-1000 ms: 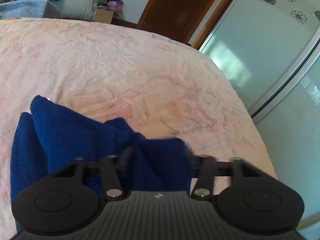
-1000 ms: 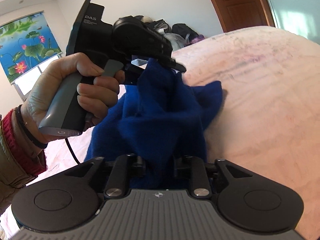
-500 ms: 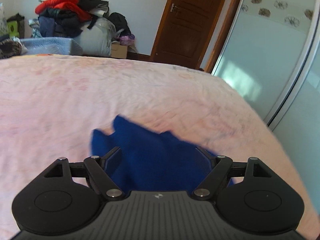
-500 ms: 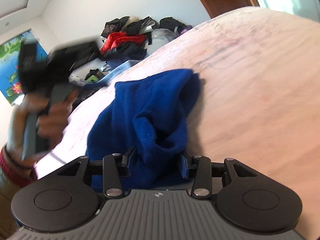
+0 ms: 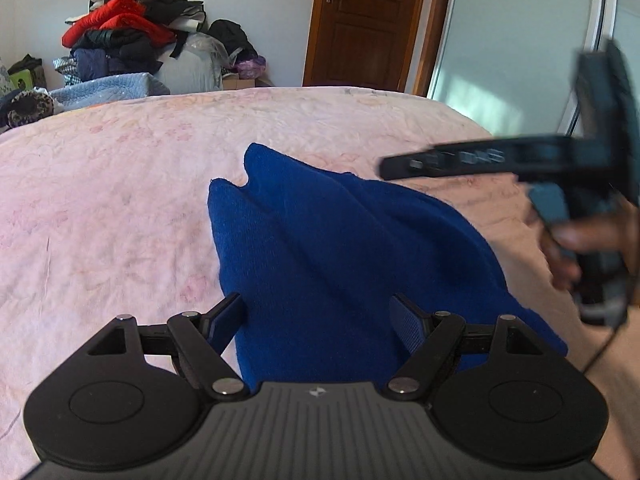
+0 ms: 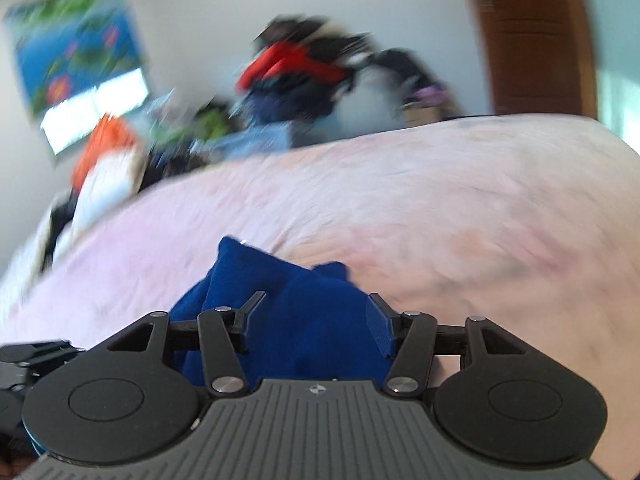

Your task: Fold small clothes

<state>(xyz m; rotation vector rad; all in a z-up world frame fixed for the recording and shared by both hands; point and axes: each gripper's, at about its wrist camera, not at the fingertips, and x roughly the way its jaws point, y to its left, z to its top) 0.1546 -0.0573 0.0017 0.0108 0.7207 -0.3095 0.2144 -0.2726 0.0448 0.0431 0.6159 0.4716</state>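
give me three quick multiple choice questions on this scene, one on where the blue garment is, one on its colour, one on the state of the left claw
1. Where does the blue garment lie?
A. on the pink bedspread
B. on the clothes pile
C. by the door

2. What colour is the garment?
A. red
B. dark blue
C. white

3. How does the left claw stand?
A. shut on the garment
B. shut on nothing
C. open, the garment between its fingers

Answers:
1. A: the bedspread shows all around it.
2. B: it is one solid dark blue.
3. C: both fingers stand spread apart, with no cloth pinched.
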